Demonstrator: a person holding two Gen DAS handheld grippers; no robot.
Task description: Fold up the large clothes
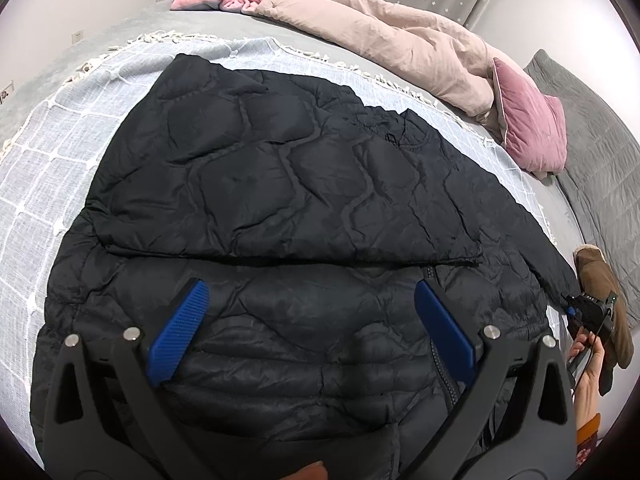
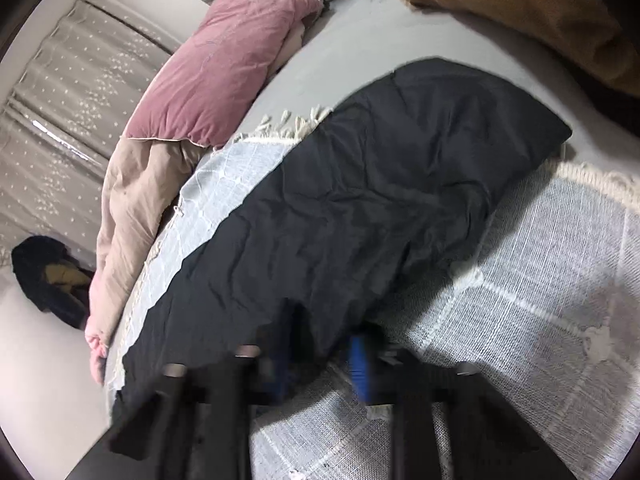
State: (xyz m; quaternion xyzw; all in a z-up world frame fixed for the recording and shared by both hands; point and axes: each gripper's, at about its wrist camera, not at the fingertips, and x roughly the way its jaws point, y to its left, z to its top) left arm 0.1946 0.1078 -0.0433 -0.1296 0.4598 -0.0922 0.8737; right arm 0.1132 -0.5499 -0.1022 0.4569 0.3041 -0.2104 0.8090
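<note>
A black quilted jacket (image 1: 280,184) lies spread on a pale checked blanket (image 1: 60,168), with one part folded across its body and the zipper (image 1: 442,364) towards me. My left gripper (image 1: 312,292) hovers open just above the jacket's lower front, with nothing between its blue pads (image 1: 180,332). In the blurred right wrist view, the right gripper (image 2: 320,360) is shut on the near edge of the jacket's long dark sleeve (image 2: 380,184), and black cloth sits between its blue pads (image 2: 360,360). A hand holds the right gripper (image 1: 588,312) at the jacket's right end.
A pink cushion (image 1: 532,120) and a rumpled beige duvet (image 1: 380,32) lie along the bed's far side. Grey pillows (image 1: 600,140) and a brown fleecy item (image 1: 600,280) are at the right. The blanket's fringed edge (image 2: 296,120) ends near the cushion (image 2: 224,64). Starred curtains (image 2: 60,100) hang behind.
</note>
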